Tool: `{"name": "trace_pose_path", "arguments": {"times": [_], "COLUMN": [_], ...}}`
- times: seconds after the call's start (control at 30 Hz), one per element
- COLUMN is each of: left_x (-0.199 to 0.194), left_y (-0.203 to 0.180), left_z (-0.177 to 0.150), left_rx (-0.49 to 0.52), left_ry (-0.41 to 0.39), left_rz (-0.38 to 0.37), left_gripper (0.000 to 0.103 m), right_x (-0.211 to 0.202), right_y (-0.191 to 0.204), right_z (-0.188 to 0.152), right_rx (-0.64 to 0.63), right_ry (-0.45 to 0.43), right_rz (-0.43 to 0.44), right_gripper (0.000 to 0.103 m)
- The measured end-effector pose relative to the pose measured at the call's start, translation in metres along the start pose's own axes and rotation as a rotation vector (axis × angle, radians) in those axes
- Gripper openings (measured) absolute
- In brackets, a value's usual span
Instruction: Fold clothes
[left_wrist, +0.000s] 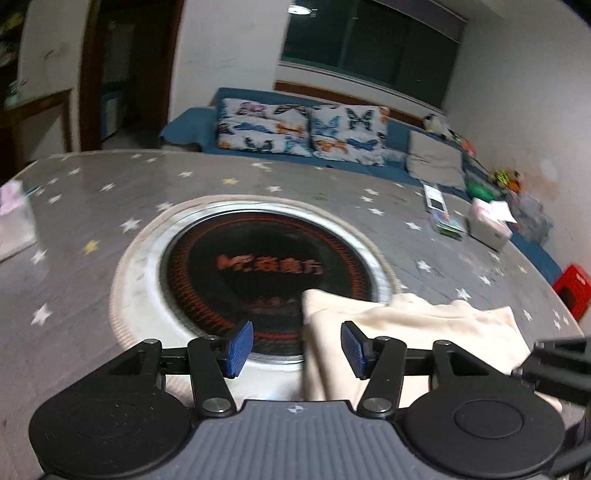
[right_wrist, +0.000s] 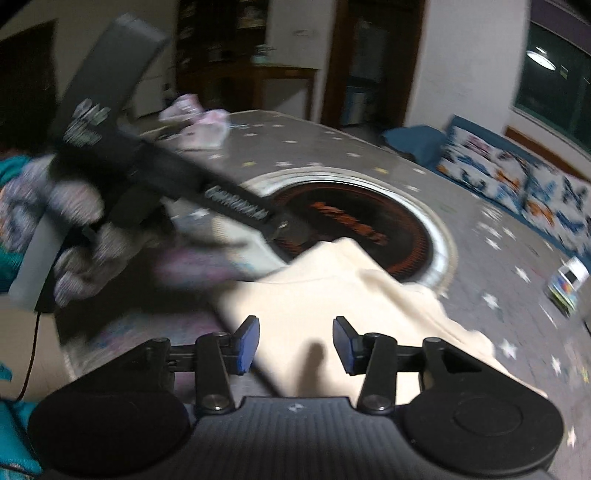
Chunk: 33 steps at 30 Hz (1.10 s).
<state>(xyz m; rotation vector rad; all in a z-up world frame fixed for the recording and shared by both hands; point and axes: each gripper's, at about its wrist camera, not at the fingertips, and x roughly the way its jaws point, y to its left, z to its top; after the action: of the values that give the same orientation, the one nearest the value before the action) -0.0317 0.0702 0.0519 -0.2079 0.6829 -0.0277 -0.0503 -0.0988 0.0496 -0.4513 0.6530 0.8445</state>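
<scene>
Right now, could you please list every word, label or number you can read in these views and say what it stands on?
Orange print on the black cooktop: starts "MC", followed by characters too blurred to read.
White lettering on the left gripper's arm, in the right wrist view: blurred, unreadable.
Small packs on the table: print too small to read.

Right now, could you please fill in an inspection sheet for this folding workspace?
Surface: grey star-patterned table with a round black hotplate set in its middle.
Job's things: cream garment lying partly folded, its edge over the hotplate rim.
Clutter: pink cloth at the far edge; small boxes and a card stack near the sofa side.
Grippers: left tongs open, nothing between them; right tongs open above the garment.
Cables: thin dark cable at the table edge.
Surroundings: blue sofa with butterfly cushions; dark window.
</scene>
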Motion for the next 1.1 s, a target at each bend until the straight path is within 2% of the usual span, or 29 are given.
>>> {"name": "trace_pose_path", "arguments": {"times": [0.2, 0.33, 0.43, 0.47, 0.6, 0.73, 0.87, 1.1], "left_x": [-0.008, -0.009, -0.010, -0.010, -0.006, 0.001, 0.007, 0.020], "left_y": [0.019, 0.030, 0.033, 0.034, 0.038, 0.041, 0.040, 0.038], "left_z": [-0.007, -0.010, -0.013, -0.013, -0.016, -0.017, -0.018, -0.022], "left_rx": [-0.082, -0.170, -0.215, -0.231, -0.318, -0.423, -0.495, -0.645], "left_ry": [0.016, 0.036, 0.047, 0.052, 0.081, 0.107, 0.120, 0.137], "left_rz": [0.009, -0.024, -0.054, -0.068, -0.122, -0.181, -0.215, -0.286], "left_gripper": [0.056, 0.056, 0.055, 0.055, 0.055, 0.056, 0.064, 0.065], "right_x": [0.017, 0.031, 0.043, 0.045, 0.042, 0.028, 0.016, 0.004], "right_y": [0.034, 0.048, 0.052, 0.051, 0.041, 0.024, 0.010, -0.001], "right_z": [0.006, 0.009, 0.009, 0.009, 0.011, 0.014, 0.017, 0.015], "right_rx": [-0.140, -0.193, -0.213, -0.208, -0.154, -0.058, 0.019, 0.048], "right_ry": [0.018, 0.031, 0.045, 0.049, 0.030, -0.009, -0.042, -0.074], "right_rz": [0.006, -0.010, -0.043, -0.051, -0.049, -0.018, 0.009, 0.022], "right_gripper": [0.047, 0.046, 0.042, 0.033, 0.017, 0.014, 0.013, 0.013]}}
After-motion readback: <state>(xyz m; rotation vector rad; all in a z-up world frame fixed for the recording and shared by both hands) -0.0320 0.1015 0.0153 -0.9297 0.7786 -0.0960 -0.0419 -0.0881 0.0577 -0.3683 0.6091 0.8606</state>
